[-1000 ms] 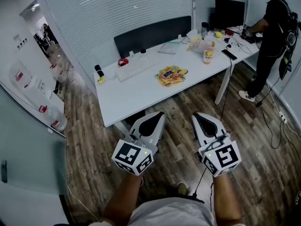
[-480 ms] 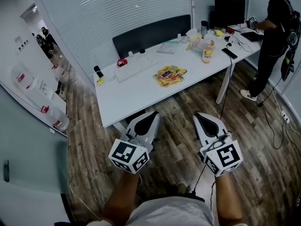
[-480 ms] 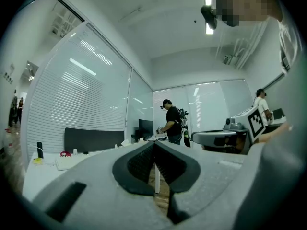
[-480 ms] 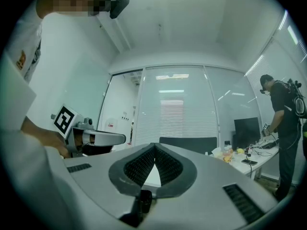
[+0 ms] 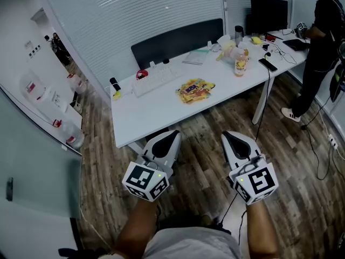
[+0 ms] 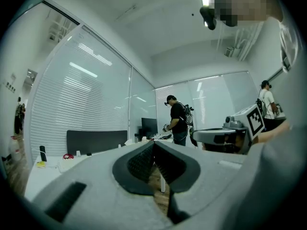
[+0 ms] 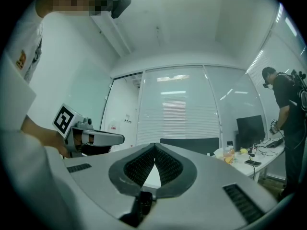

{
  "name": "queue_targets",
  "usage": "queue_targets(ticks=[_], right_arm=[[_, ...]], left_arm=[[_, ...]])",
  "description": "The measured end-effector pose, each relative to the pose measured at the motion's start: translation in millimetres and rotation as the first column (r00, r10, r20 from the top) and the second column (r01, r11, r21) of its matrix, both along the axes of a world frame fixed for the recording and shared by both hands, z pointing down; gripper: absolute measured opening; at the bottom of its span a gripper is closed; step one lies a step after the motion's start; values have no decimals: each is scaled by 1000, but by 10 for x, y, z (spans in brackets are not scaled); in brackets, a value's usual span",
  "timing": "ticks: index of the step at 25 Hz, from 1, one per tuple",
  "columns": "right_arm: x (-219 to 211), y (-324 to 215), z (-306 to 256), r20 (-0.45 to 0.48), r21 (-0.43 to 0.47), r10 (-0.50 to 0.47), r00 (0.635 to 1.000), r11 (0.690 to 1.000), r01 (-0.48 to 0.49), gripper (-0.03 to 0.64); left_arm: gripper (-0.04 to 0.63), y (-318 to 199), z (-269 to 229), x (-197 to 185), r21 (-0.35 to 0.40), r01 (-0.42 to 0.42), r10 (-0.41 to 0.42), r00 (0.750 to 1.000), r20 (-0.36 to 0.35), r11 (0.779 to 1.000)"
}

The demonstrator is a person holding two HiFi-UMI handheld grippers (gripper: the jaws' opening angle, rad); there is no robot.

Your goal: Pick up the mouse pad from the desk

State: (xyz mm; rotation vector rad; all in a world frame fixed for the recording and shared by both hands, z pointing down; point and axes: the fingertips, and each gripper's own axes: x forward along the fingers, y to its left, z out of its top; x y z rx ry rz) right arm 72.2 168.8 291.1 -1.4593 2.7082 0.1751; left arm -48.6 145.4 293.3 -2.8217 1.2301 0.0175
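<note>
The mouse pad (image 5: 195, 88), a yellow and red printed sheet, lies flat near the middle of the white desk (image 5: 151, 109) in the head view. My left gripper (image 5: 173, 135) and right gripper (image 5: 226, 136) hang side by side over the wooden floor, just short of the desk's front edge and pointing at it. Both are shut and hold nothing. The left gripper's (image 6: 153, 143) jaws meet in its own view, as do the right gripper's (image 7: 154, 147). I cannot pick out the pad in either gripper view.
A white keyboard (image 5: 156, 77) lies left of the pad, an orange-topped bottle (image 5: 241, 63) and a phone (image 5: 267, 64) to its right. A dark panel (image 5: 178, 39) and a monitor (image 5: 268, 15) stand behind. A person (image 5: 323, 42) stands at the desk's right end. Water jugs (image 5: 70, 136) line the left wall.
The view has shifted a little, and the desk's right end sits slightly farther right. Both grippers stay shut and side by side before the desk. The person at the right has moved a little.
</note>
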Motion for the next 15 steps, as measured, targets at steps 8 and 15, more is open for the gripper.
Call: queue_targets(ticks=[8,15], right_arm=[[158,-168,91,-23,-12,9,1000,1000,-9,12],[215,-500,113,-46,-16,30,998,999,-31,12]], left_arm=[[14,-238,48,140,-5,-5,5,1000,2,1000],[14,-630,50,182,-3,-18,18,1000,-15,1000]])
